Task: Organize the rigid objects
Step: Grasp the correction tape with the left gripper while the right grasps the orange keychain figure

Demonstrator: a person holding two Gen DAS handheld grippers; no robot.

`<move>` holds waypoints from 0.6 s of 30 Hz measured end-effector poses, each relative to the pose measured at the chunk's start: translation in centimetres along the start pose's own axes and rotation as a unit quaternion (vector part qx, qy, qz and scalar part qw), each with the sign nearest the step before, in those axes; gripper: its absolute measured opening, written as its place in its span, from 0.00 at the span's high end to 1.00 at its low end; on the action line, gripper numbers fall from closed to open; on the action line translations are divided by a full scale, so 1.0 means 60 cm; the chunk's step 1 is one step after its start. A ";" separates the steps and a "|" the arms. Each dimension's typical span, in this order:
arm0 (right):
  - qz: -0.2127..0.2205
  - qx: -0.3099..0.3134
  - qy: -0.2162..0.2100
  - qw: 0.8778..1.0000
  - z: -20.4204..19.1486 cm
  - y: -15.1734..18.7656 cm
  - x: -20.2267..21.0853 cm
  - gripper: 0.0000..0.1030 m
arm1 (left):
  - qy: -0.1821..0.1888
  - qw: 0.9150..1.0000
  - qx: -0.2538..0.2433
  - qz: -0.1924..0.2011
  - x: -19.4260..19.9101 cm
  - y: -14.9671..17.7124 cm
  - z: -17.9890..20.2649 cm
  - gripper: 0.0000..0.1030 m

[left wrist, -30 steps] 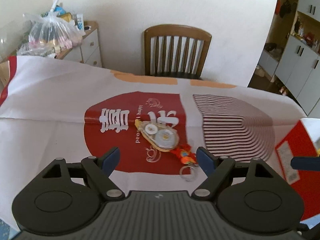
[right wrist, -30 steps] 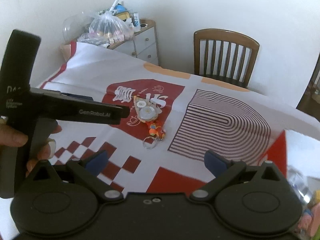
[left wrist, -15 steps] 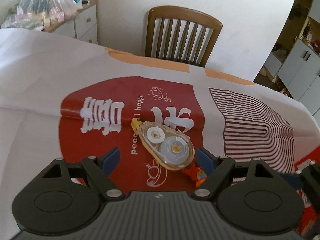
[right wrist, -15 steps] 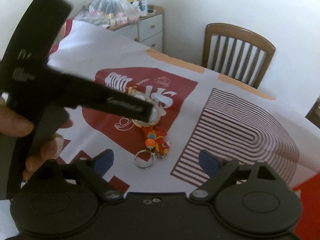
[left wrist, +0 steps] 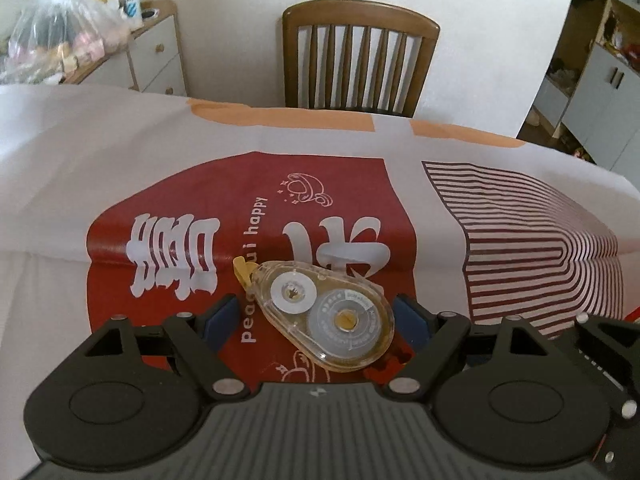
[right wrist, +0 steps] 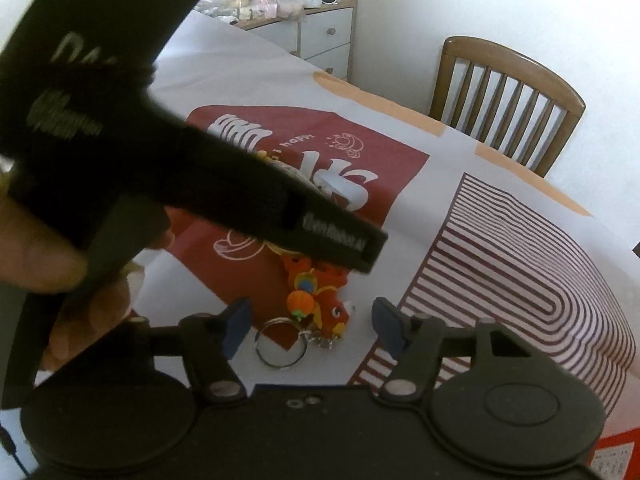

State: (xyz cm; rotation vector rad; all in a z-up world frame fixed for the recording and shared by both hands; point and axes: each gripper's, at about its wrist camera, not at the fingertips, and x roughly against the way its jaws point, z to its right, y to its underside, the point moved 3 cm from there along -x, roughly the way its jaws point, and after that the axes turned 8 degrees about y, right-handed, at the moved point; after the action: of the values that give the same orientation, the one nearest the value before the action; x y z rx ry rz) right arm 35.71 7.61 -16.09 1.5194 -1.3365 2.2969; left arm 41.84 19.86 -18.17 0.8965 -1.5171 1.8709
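Dropping lower and closer over both objects than a second ago.
Straddling the clear correction tape dispenser with the left gripper, jaws apart, pads not touching it; narrowing the right gripper around the orange keychain, jaws just closing yet apart from it; both lying on the red patch of the printed tablecloth, dispenser just beyond the keychain.

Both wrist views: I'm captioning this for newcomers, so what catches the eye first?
A clear correction tape dispenser lies on the red-printed tablecloth between the open left gripper. An orange keychain lies beside it, ahead of the right gripper, whose jaws have just been closing.
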 end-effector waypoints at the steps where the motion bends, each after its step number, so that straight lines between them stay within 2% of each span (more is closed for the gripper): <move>1: 0.003 0.000 0.000 1.000 -0.001 -0.001 -0.001 0.40 | -0.002 1.000 -0.005 0.005 0.002 0.004 0.001 0.19; 7: 0.016 -0.003 -0.005 1.000 -0.005 -0.004 -0.003 0.52 | -0.005 0.999 -0.019 0.031 0.007 0.019 0.005 0.20; 9: 0.019 -0.004 -0.005 1.000 -0.004 -0.002 -0.001 0.61 | -0.005 0.999 -0.024 0.038 0.009 0.023 0.007 0.25; 11: 0.021 -0.007 -0.004 1.000 0.000 -0.002 -0.001 0.66 | -0.009 0.998 -0.033 0.043 0.011 0.026 0.009 0.31; 18: 0.010 -0.025 0.005 1.000 0.006 0.004 0.005 0.66 | -0.005 0.998 -0.040 0.047 0.018 0.030 0.007 0.33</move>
State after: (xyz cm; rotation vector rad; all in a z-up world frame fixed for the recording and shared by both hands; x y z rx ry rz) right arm 35.71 7.13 -15.98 1.4855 -1.4015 2.2618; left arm 39.84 19.10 -18.36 0.8120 -1.6546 1.8599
